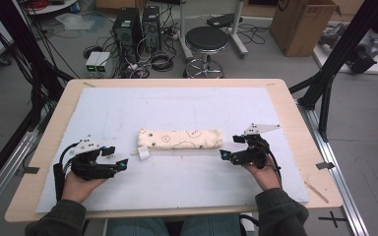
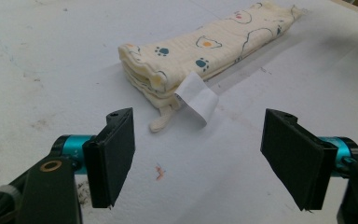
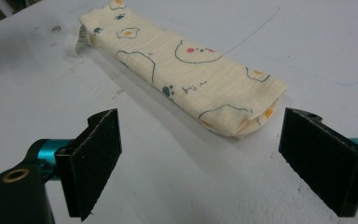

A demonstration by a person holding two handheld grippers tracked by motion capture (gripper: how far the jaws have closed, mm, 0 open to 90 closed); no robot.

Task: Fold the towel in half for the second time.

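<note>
Item: folded cream cloth (image 1: 179, 139), printed with paw marks and outlined shapes, lying flat and lengthwise across the middle of the table (image 1: 39, 147) on its white mat (image 1: 187, 177). A white label tag (image 1: 143, 153) sticks out at its left end, resting on the mat.

Your left claw (image 1: 115, 158): jaws spread wide, nothing held. It sits low on the mat just left of and slightly nearer you than the cloth's tagged end, pointing toward it. In the left gripper view the tag (image 2: 196, 97) and the stacked folds of the cloth (image 2: 205, 46) lie ahead of the gap between the jaws, not touching either.

Your right claw (image 1: 231, 147): jaws also spread wide, nothing held. It sits just off the cloth's right end, pointing left. In the right gripper view the cloth's folded corner (image 3: 242, 123) lies ahead and near the right-hand jaw, apart from it.

Room: bare mat in front of the cloth between your hands, and a broad bare stretch behind it up to the far table edge. Both claws stand well inside the side edges.
</note>
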